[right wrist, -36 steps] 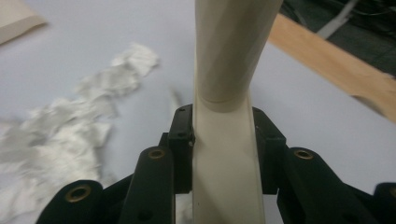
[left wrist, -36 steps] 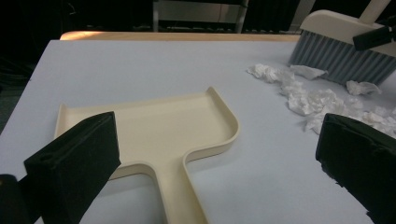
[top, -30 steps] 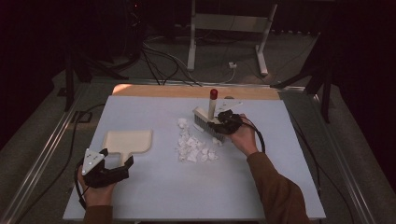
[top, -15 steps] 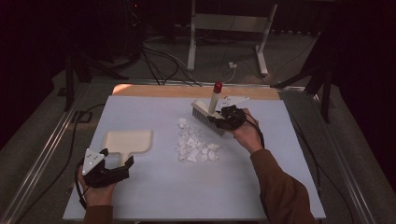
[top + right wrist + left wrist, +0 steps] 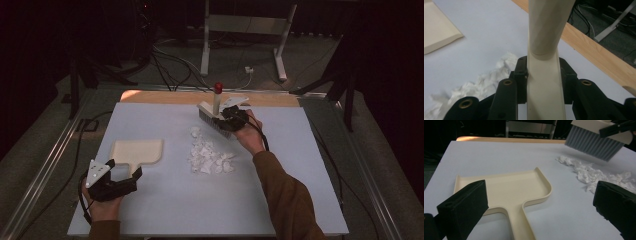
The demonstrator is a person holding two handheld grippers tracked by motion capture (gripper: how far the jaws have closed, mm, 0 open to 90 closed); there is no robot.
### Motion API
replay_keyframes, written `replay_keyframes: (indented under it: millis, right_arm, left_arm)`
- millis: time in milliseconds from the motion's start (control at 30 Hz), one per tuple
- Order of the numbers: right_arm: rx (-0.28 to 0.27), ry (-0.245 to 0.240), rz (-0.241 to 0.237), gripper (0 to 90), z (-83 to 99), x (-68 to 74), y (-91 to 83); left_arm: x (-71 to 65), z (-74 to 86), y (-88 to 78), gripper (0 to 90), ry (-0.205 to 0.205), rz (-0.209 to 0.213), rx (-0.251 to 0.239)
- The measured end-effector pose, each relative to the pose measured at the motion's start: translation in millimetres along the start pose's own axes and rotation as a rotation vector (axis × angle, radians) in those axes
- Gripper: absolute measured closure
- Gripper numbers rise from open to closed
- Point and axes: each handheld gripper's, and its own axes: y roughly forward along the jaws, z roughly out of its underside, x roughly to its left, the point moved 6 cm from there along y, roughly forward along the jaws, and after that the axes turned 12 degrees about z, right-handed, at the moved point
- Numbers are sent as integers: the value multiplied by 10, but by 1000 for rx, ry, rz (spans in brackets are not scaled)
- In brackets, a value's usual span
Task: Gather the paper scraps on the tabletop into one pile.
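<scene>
A cream hand brush (image 5: 214, 116) with grey bristles and a red-tipped upright handle hangs just above the table, beyond a pile of white paper scraps (image 5: 207, 156). My right gripper (image 5: 226, 119) is shut on the brush's back (image 5: 545, 82), with a jaw on each side. The bristles (image 5: 594, 143) hover clear of the scraps (image 5: 596, 175). A cream dustpan (image 5: 137, 151) lies flat at the left, its handle pointing toward me. My left gripper (image 5: 125, 167) rests open just short of that handle (image 5: 521, 222), its jaws wide on either side.
The white tabletop (image 5: 300, 165) ends in a wooden strip (image 5: 280, 99) along its far edge. Beyond stand a metal stand (image 5: 245, 30) and floor cables (image 5: 170, 55). A cable trails from each gripper over the table.
My right gripper has carried the brush up and away from the scraps toward the far edge. The left gripper and dustpan have stayed put.
</scene>
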Motion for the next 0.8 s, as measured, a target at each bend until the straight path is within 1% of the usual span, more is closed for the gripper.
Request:
replay_keyframes:
  millis: [67,167,267,333,367,433,500,567,633,700,767,800]
  right_arm:
    - [-9,-4,1,677,-14,33,55]
    - [-2,-22,3,677,2,86,145]
    - [-7,-52,-3,677,16,133,216]
    - [-12,-83,-2,677,16,158,246]
    - [-27,-107,-11,678,10,182,257]
    - [-34,-143,-26,677,5,220,259]
    - [-36,-196,-49,677,10,268,256]
    - [-31,-251,-88,677,31,327,236]
    - [-21,-310,-117,677,62,379,203]
    - [-16,-365,-126,677,89,408,154]
    - [-10,-404,-147,677,113,420,97]
    - [-9,-416,-154,677,124,422,68]
  left_arm:
    - [-1,-1,-3,5,-1,1,0]
    - [-3,-3,-8,5,-2,2,-3]
    - [0,-4,-10,5,-6,4,-5]
    - [1,-2,-10,5,-5,4,-4]
    - [2,-2,-11,5,-5,4,-3]
    - [2,1,-11,5,-5,5,-2]
    - [2,2,-11,5,-6,5,-2]
    - [2,3,-11,5,-5,4,-2]
    - [2,6,-10,5,-5,3,0]
    - [1,9,-6,5,-3,0,3]
    - [-2,11,-2,5,-2,1,5]
    - [-4,12,0,5,-2,0,7]
